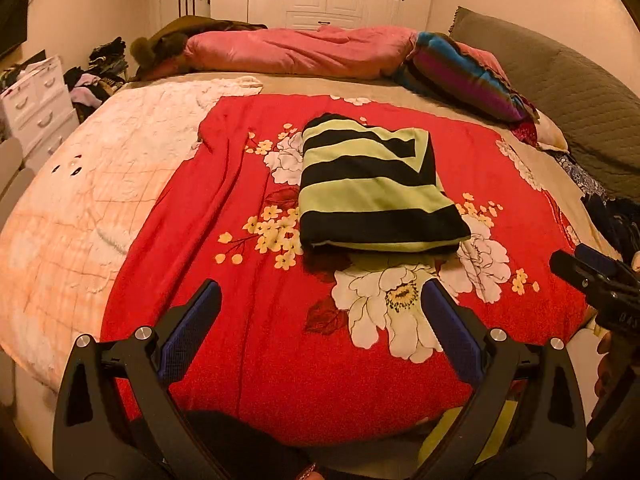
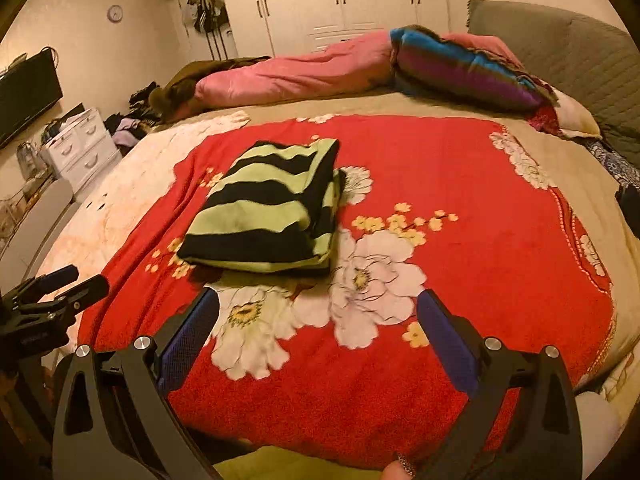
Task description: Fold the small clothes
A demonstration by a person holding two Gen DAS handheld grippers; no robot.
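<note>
Sitting folded on the red floral blanket (image 1: 248, 360) mid-bed: striped garment (image 1: 372, 188), green/black, already a compact rectangle. No gripper touching it.

Key relation: garment lies ahead of both grippers, past the fingertips, clear gap of blanket between. From left gripper (image 1: 320, 300) it's fwd and slightly right of centre; from right gripper (image 2: 318, 308) it's fwd and left. Long axis runs roughly away from the person, near short edge facing the fingers, stripes crossing that axis. Folded edge on the near side, layered edges visible on its right side in right wrist view. Which arm is nearer: can't tell, both look abt equally back, left maybe more square-on.

Fingers: left pair spread wide, nothing between them, only blanket below. Right pair same, wide apart, empty. Blue pads (image 2: 188, 340) bare on both. Each gripper shows at the edge of the other's view, off to the side, well apart from the cloth.

Judgement: this item looks done or nearly so; if another fold is wanted, near short edge is the obvious grab, both sides at once. Risk: thick stack, pinching top layer only wld peel the fold open. Something yellow-green low at frame bottom near the person, unclear what.
</note>
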